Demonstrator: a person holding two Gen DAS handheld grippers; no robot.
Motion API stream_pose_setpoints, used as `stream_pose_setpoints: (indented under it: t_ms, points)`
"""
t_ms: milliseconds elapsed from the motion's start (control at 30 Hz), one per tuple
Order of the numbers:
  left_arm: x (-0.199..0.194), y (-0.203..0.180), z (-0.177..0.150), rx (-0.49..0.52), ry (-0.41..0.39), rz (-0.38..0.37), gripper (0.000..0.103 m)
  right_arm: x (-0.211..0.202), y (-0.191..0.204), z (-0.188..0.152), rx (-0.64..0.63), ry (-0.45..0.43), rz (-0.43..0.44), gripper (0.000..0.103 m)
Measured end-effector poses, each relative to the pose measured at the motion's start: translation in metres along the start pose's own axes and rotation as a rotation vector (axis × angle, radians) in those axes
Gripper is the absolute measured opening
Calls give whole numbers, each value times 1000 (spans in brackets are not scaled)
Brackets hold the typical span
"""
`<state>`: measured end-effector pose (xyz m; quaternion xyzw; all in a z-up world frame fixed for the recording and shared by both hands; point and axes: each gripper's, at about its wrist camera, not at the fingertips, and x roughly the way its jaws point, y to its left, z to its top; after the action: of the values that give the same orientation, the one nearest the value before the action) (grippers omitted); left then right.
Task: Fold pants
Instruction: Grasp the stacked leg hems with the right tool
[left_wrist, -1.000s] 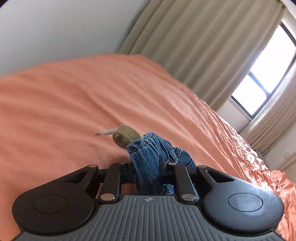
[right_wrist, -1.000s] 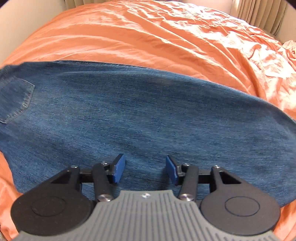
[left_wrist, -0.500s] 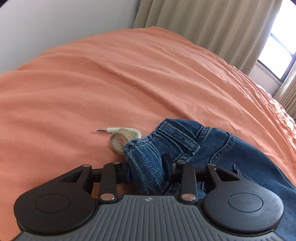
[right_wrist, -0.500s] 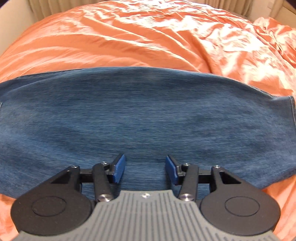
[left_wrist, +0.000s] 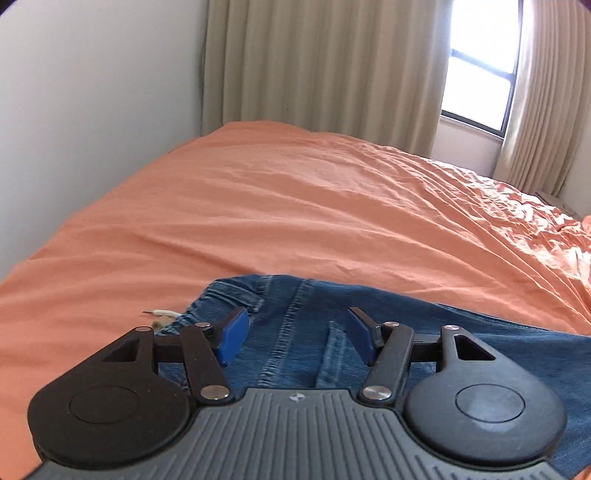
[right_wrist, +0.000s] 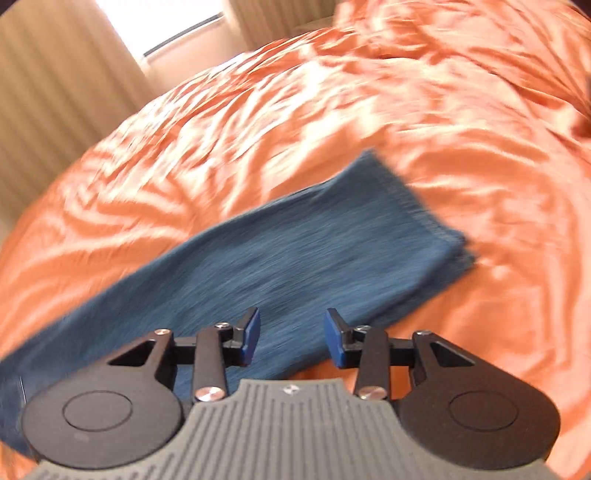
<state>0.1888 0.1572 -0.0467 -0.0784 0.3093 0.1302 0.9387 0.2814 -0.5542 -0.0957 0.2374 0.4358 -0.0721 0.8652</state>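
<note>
My left claw (left_wrist: 295, 334) stands wide, its blue pads (left_wrist: 232, 336) apart with nothing between them, hovering over the waistband end of the jeans (left_wrist: 303, 332). The denim lies flat on the bed (left_wrist: 295, 206), seams and a belt loop showing between my fingers. Just left of the waistband a pale drawstring (left_wrist: 159, 314) with a metal tip pokes out onto the orange sheet. A white wall (left_wrist: 92, 92) runs along the bed's left side, beige curtains (left_wrist: 314, 62) hang beyond its far end, and a bright window (left_wrist: 480, 62) shows to the right of them.

My right claw (right_wrist: 291, 341) is also wide and grips nothing. Below it one trouser leg of the jeans (right_wrist: 295, 251) stretches in a long band from lower left to upper right, ending in a hemmed cuff (right_wrist: 424, 206) that lies on the rumpled sheet. The near edge of the leg passes under the gap between my pads; my right pad (right_wrist: 334, 343) sits over bare orange sheet. This view is smeared by motion blur, so finer detail of the fabric cannot be made out.
</note>
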Motion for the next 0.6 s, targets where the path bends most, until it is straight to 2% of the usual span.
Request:
stream_pose_setpoints:
  t_ms: [200, 300, 533, 567, 600]
  points:
    - [10, -68, 0, 65, 63, -83, 71, 10, -72, 19, 128, -24, -5, 29]
    - [18, -96, -9, 69, 109, -136, 71, 27, -93, 23, 177, -26, 11, 25]
    - [34, -165, -29, 164, 166, -195, 71, 70, -128, 36, 308, 2, 68, 23]
    - [36, -173, -30, 168, 174, -205, 71, 71, -131, 37, 319, 0, 77, 18]
    - [38, -180, -31, 174, 180, -212, 69, 68, -131, 38, 313, -17, 80, 0]
